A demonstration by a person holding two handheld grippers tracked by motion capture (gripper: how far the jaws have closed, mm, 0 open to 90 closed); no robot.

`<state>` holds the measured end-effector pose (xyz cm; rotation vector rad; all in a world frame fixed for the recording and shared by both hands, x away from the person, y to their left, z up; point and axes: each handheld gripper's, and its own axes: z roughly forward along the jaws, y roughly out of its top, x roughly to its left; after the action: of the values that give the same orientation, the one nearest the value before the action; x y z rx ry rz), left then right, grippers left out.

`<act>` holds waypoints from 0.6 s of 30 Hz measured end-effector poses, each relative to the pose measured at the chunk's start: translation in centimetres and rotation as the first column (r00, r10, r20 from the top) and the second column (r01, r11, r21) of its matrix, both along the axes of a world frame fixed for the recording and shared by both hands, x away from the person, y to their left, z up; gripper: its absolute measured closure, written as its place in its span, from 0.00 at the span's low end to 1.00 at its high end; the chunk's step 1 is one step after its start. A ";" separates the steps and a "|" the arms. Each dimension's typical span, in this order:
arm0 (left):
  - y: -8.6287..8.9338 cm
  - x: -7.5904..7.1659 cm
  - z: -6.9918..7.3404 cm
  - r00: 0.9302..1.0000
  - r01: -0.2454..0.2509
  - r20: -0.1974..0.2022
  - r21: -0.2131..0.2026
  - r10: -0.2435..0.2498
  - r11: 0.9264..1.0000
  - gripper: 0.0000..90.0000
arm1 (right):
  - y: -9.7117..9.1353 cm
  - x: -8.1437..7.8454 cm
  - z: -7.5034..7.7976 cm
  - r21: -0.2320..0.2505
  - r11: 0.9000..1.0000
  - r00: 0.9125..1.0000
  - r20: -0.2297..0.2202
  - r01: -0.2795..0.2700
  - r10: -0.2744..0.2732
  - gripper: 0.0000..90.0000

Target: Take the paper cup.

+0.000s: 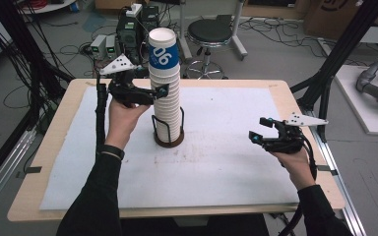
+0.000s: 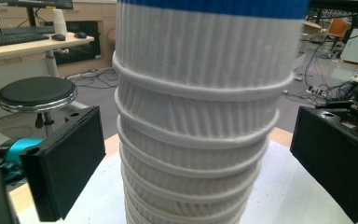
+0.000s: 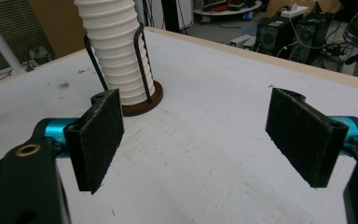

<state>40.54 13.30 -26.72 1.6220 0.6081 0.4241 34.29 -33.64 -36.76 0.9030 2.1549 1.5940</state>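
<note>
Item: stack of ribbed white paper cups (image 1: 166, 93), nested one in another, standing upright in a black wire holder (image 1: 169, 129) on a round brown base (image 1: 169, 142). The top cup (image 1: 163, 47) bears a blue band with white numerals. Position: slightly left of the middle of the surface (image 1: 226, 162), which is covered by a white mat with a bare wooden border.

Item: left gripper (image 1: 160, 92), held in the person's left hand (image 1: 123, 115), raised beside the stack at about mid-height and pointed at it. In the left gripper view the stack (image 2: 198, 121) stands between the two black jaws, with a visible gap to each side; jaws apart, pads not pressing on the cups. Grey three-cornered plate on top; black cable trailing down along the forearm.

Item: right gripper (image 1: 259, 130), held in the person's right hand (image 1: 298, 164), low over the right part of the surface, well apart from the stack. Jaws apart, nothing between them; in the right gripper view bare white mat (image 3: 205, 140) shows between them, and the lower cups (image 3: 116, 56), holder and base appear farther off at upper left.

Surroundings: black-topped stool (image 1: 209, 32) on the floor beyond the far edge of the surface; electronic boxes and loose cables on the floor nearby; black frame posts at both sides.
</note>
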 end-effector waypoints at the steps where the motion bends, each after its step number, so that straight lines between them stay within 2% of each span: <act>1: -0.2 0.2 0.0 1.000 0.000 -0.001 0.002 0.000 1.000 0.03 | 0.1 0.0 0.0 -0.003 1.000 1.000 -0.001 -0.005 0.005 0.22; 9: -1.1 0.8 0.4 1.000 0.006 0.014 0.022 -0.006 1.000 0.03 | 0.3 0.0 0.0 0.000 1.000 1.000 -0.002 -0.018 0.018 0.22; 14: -1.2 1.1 0.3 1.000 0.001 0.003 0.025 -0.001 1.000 0.04 | 0.5 -0.1 0.0 -0.001 1.000 1.000 -0.002 -0.025 0.025 0.22; 18: -1.1 1.2 0.2 1.000 0.018 0.006 0.010 -0.018 1.000 0.11 | 0.7 -0.1 0.0 -0.002 1.000 1.000 -0.002 -0.027 0.027 0.22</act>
<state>41.78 12.19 -26.52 1.6338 0.5876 0.4191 34.19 -32.99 -36.77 0.8783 2.1790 1.6036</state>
